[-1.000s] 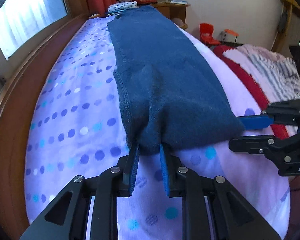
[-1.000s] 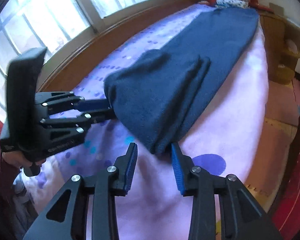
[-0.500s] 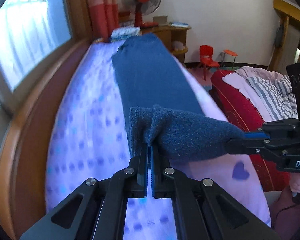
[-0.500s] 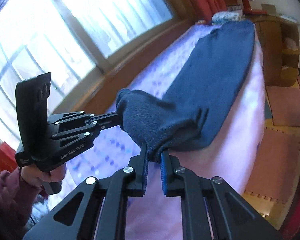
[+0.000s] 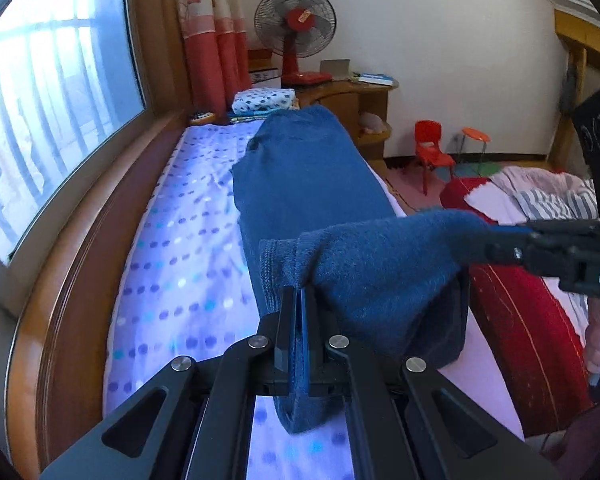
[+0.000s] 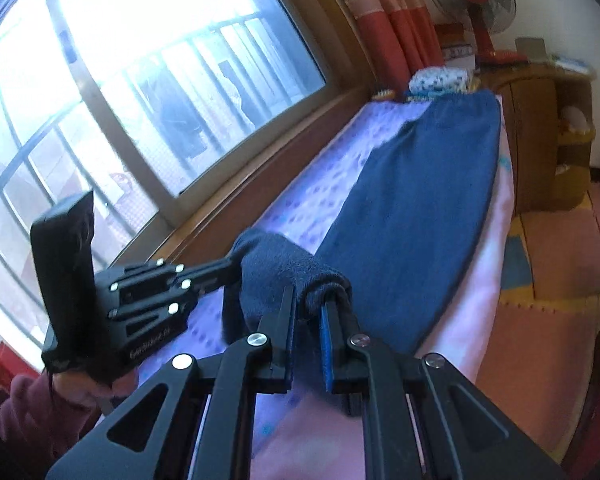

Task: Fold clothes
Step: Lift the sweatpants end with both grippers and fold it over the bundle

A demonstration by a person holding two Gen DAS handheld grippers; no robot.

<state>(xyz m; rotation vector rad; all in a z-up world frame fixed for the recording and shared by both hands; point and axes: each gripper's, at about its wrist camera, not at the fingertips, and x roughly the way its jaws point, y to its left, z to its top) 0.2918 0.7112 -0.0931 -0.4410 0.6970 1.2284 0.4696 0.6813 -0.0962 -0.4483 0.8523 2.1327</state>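
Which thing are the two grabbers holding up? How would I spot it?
Look at the bed under the window. One long dark blue fleece garment lies along it, its near end lifted, pinched by the left gripper and right gripper. Everything nearby is dotted, striped or red.

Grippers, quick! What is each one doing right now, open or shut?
Left gripper: shut on a near corner of the long dark blue fleece garment.
Right gripper: shut on the other near corner of it.

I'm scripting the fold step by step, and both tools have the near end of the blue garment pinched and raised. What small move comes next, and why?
Probably carry both corners forward toward the far end: the left tool and right tool hold the blue garment's near edge lifted, its remainder flat on the bed.
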